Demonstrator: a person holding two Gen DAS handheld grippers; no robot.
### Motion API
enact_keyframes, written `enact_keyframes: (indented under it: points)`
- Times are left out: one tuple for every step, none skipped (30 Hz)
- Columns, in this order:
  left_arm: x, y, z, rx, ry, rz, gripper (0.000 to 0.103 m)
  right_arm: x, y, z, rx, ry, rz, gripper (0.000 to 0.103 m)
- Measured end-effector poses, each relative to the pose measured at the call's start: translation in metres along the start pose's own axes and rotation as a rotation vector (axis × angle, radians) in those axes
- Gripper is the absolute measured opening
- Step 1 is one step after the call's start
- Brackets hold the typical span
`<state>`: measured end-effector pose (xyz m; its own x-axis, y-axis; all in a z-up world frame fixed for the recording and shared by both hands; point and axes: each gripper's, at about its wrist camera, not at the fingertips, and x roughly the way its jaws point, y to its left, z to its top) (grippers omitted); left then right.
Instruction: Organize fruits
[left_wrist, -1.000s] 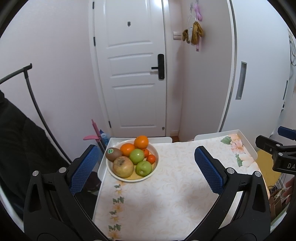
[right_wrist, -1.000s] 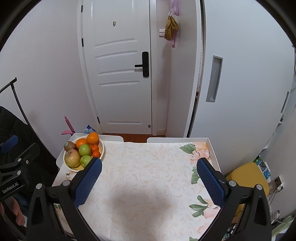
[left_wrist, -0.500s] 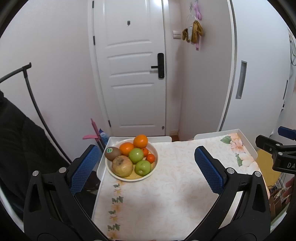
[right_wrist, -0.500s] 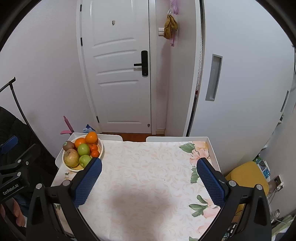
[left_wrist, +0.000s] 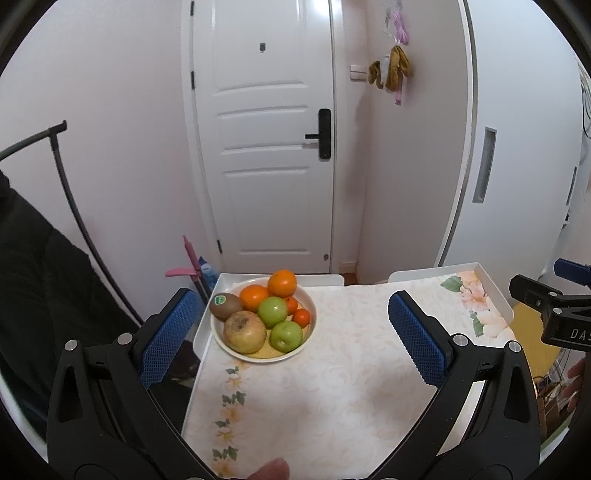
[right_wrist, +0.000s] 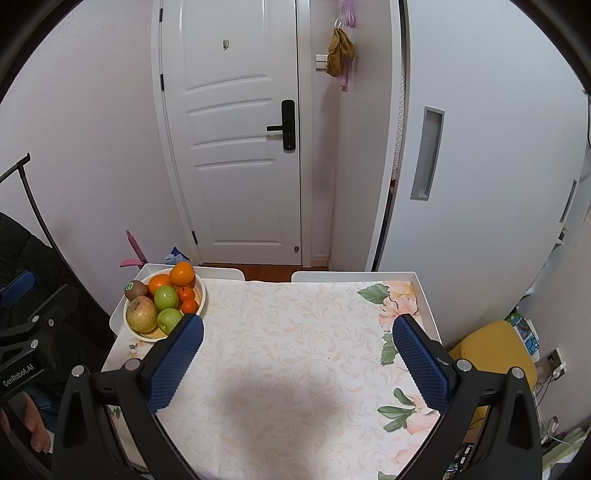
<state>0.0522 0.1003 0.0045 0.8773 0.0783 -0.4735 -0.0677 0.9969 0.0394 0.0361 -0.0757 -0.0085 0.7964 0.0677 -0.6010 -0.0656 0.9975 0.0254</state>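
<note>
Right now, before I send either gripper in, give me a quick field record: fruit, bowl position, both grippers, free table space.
bowl: cream bowl, far-left corner of the table
fruit in bowl: kiwi with sticker, two oranges, two green apples, one yellowish apple, two small orange fruits
fruit outside bowl: none visible
left gripper: open, empty, short of the bowl
right gripper: open, empty, over mid-table
free space: patterned cloth right of the bowl

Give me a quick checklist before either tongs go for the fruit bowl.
1. Left tongs open, nothing held: ok.
2. Right tongs open, nothing held: ok.
3. Bowl sits fully on the tablecloth: ok.
4. Top orange unobstructed from above: ok.
5. Kiwi stable on the rim: cannot tell.
6. Separate container for sorted fruit in view: not ok.
</note>
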Motion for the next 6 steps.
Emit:
enact_keyframes:
  points:
    - [0.0000, 0.0004, -0.0002, -0.002, 0.000, 0.002, 0.103, 0.0000, 0.0000, 0.0000, 0.001, 0.000, 0.000, 0.102]
    - [0.0003, 0.0008, -0.0002, -0.004, 0.001, 0.004, 0.103, 0.0000, 0.0000, 0.0000, 0.000, 0.000, 0.001, 0.102]
    - [0.0009, 0.0015, -0.0002, -0.007, 0.001, 0.005, 0.103, -0.0001, 0.0001, -0.0002, 0.001, 0.001, 0.001, 0.102]
    - [0.0012, 0.0022, -0.0002, -0.009, 0.002, 0.005, 0.103, -0.0001, 0.0000, 0.0000, 0.001, 0.001, 0.001, 0.102]
    - [0.0015, 0.0023, -0.0002, -0.010, 0.002, 0.006, 0.103, -0.0003, 0.0001, -0.0002, 0.002, 0.001, 0.001, 0.102]
    - [0.0018, 0.0025, -0.0002, -0.010, 0.001, 0.006, 0.103, -0.0004, 0.0002, -0.0003, 0.002, 0.000, 0.002, 0.102]
